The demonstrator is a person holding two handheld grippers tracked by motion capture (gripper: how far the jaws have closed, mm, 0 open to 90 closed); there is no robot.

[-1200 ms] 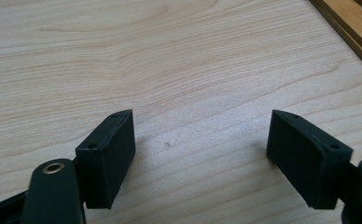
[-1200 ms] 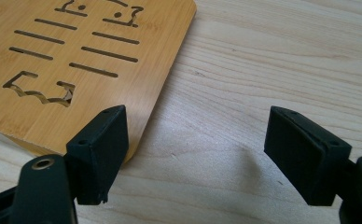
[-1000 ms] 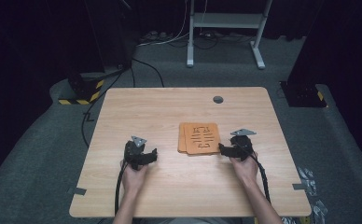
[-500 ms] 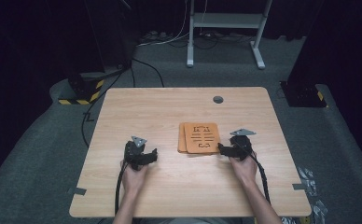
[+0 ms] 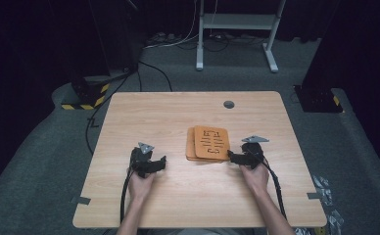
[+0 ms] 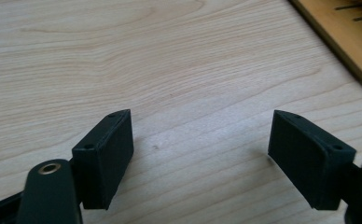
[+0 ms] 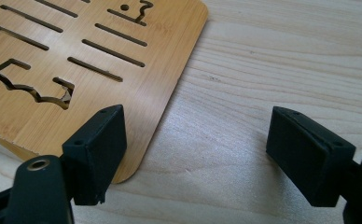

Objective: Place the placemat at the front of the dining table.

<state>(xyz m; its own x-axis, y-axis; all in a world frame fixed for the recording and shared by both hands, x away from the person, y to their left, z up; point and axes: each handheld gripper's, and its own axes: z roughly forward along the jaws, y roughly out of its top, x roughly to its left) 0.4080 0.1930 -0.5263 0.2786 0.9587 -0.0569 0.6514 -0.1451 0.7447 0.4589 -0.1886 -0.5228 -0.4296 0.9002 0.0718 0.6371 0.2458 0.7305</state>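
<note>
resting low on table (image 5: 129, 117), right gripper (image 7: 193, 154) gapes wide, nothing held; top board (image 7: 76, 65) corner just under its left jaw, likely lining up edge grab. left gripper (image 6: 200, 154) also wide, empty; boards (image 6: 351, 42) well off to its upper right.

A lab-like recording space: pale wooden table (image 5: 178, 122) on grey carpet (image 5: 41, 171), black surroundings, hazard-striped black-and-yellow base (image 5: 87, 93) at upper left

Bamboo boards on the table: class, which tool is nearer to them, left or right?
Right. The right tool sits at the boards' near right corner, jaws open. The left tool rests apart on the table, to their left.
</note>
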